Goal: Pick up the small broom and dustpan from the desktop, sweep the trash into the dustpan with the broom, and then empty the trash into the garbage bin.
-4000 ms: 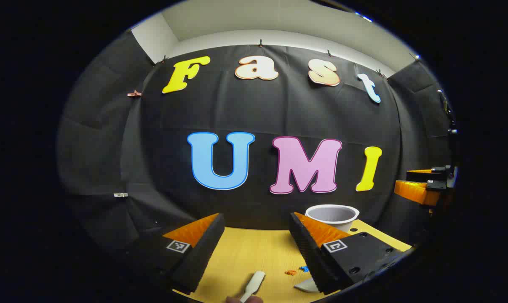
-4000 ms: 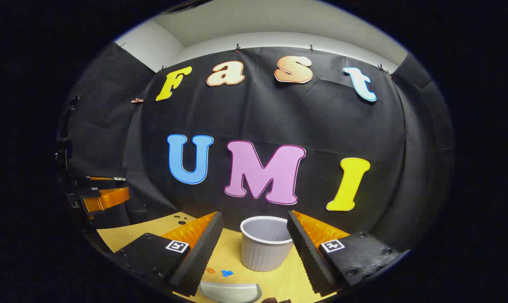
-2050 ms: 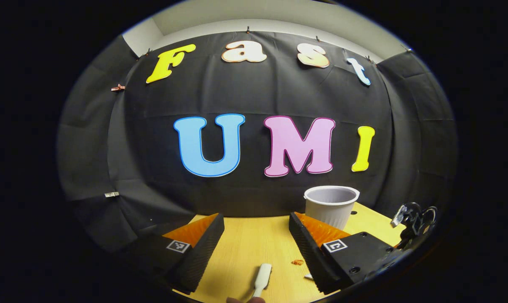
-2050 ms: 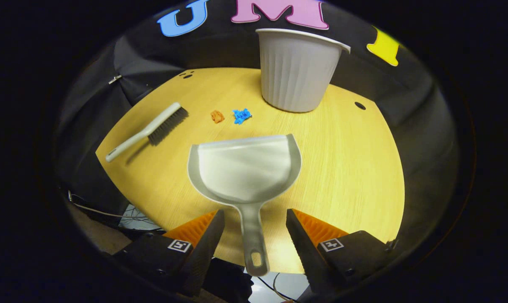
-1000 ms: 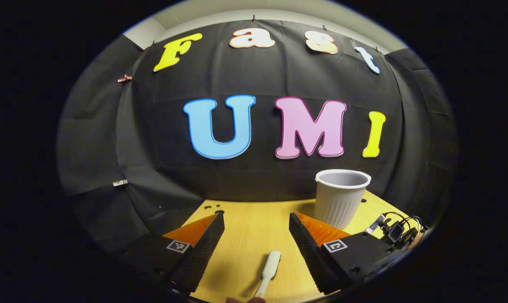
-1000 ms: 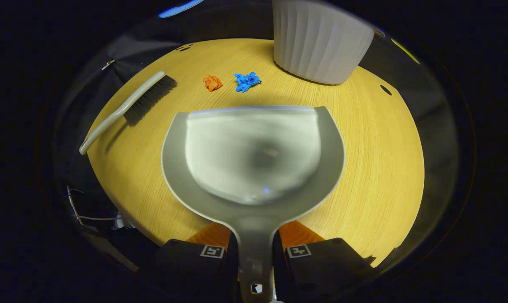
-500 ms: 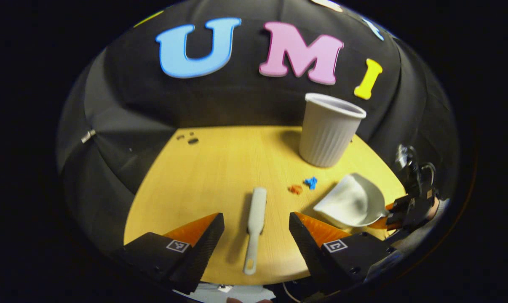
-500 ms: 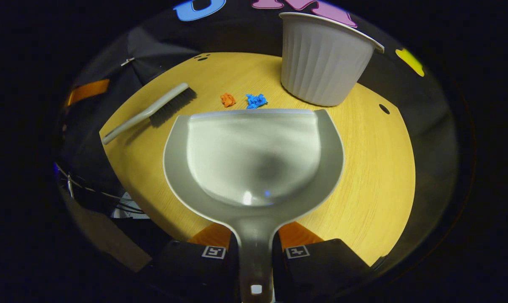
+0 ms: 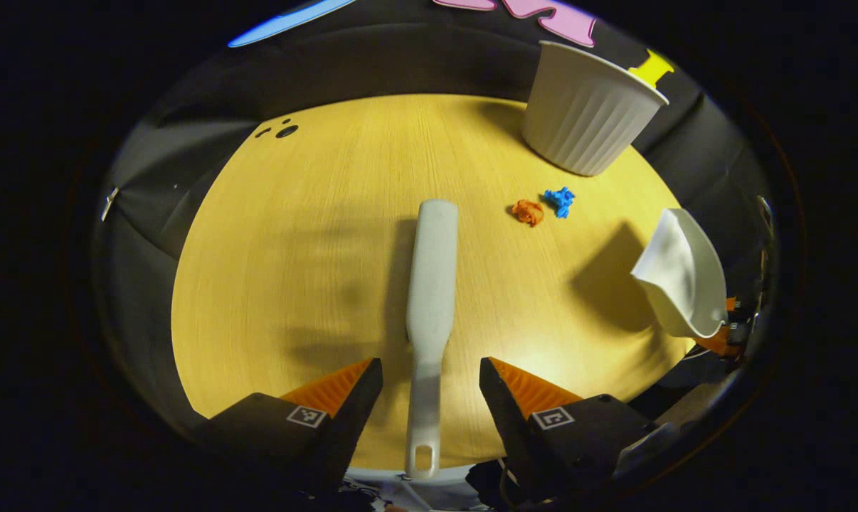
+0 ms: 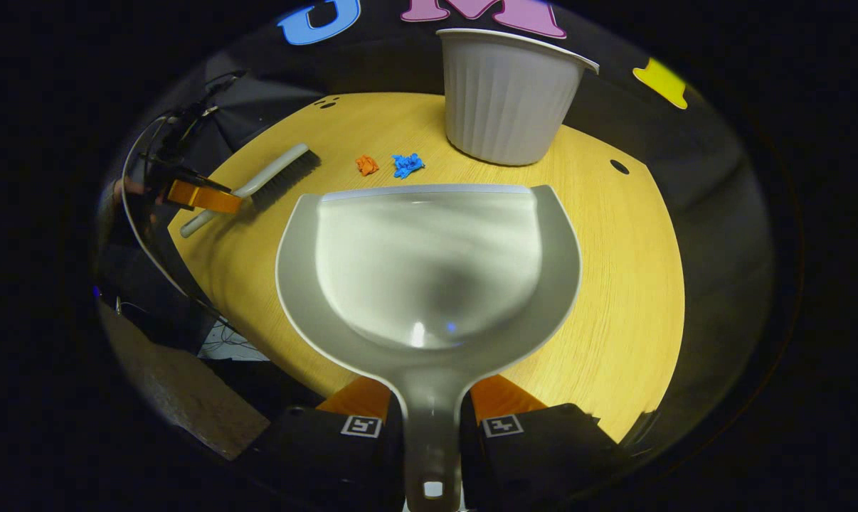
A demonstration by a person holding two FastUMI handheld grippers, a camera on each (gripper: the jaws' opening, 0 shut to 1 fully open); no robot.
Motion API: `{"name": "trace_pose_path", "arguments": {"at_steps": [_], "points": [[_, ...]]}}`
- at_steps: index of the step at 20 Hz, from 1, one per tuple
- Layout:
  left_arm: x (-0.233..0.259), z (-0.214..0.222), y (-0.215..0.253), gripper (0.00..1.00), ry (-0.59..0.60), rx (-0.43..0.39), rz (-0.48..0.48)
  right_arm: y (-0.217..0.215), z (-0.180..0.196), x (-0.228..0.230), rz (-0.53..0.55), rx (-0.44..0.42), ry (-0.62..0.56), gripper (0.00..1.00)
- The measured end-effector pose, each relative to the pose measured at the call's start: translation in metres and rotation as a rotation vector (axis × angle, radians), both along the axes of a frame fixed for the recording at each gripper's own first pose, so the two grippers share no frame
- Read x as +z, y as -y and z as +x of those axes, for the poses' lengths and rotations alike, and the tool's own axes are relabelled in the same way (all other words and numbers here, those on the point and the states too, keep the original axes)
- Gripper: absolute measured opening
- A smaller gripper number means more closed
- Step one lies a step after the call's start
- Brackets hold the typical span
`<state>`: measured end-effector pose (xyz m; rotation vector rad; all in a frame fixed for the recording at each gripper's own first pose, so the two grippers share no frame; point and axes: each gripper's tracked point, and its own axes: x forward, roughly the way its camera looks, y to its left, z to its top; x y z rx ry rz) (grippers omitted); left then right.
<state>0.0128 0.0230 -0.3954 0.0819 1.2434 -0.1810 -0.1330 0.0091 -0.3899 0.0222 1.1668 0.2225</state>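
In the left gripper view a white small broom [image 9: 429,299] lies on the round wooden table [image 9: 308,235], its handle running between the fingers of my left gripper [image 9: 429,380], which stands open on both sides of it. My right gripper [image 10: 431,416] is shut on the handle of the grey dustpan [image 10: 429,263], held above the table with its lip toward the trash. An orange scrap [image 10: 366,165] and a blue scrap [image 10: 406,164] lie just past the lip. The broom [image 10: 269,181] and the left gripper [image 10: 194,195] also show at the left of the right gripper view.
A white ribbed garbage bin [image 10: 504,96] stands at the back of the table, just beyond the scraps. Small dark holes [image 9: 285,131] mark the tabletop at the far left. Cables hang below the table's near edge [image 10: 223,334].
My left gripper has tipped down and moved over the broom, its handle now between the open fingers. My right gripper keeps the dustpan, lifted off the table.
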Motion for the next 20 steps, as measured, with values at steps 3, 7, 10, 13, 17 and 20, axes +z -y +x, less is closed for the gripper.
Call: {"name": "trace_pose_path", "arguments": {"at_steps": [3, 7, 10, 13, 17, 20], "points": [[-0.026, 0.003, 0.003, 0.83, -0.059, -0.019, 0.028, -0.001, -0.008, 0.001, -0.001, 0.006, -0.016, 0.36], [-0.042, 0.01, 0.01, 0.72, -0.084, -0.02, 0.045, -0.009, -0.01, 0.005, 0.01, 0.011, -0.026, 0.36], [-0.047, 0.012, 0.007, 0.66, -0.096, -0.027, 0.075, -0.013, -0.01, 0.004, -0.001, 0.036, -0.036, 0.36], [-0.047, 0.015, 0.007, 0.51, -0.091, -0.041, 0.08, -0.02, -0.011, 0.006, -0.002, 0.065, -0.044, 0.36], [-0.043, 0.024, -0.002, 0.28, -0.071, -0.044, 0.128, -0.023, -0.013, 0.005, -0.027, 0.133, -0.108, 0.36], [-0.022, 0.056, 0.005, 0.24, 0.044, -0.082, 0.145, -0.012, -0.008, 0.002, -0.112, 0.195, -0.191, 0.36]]}}
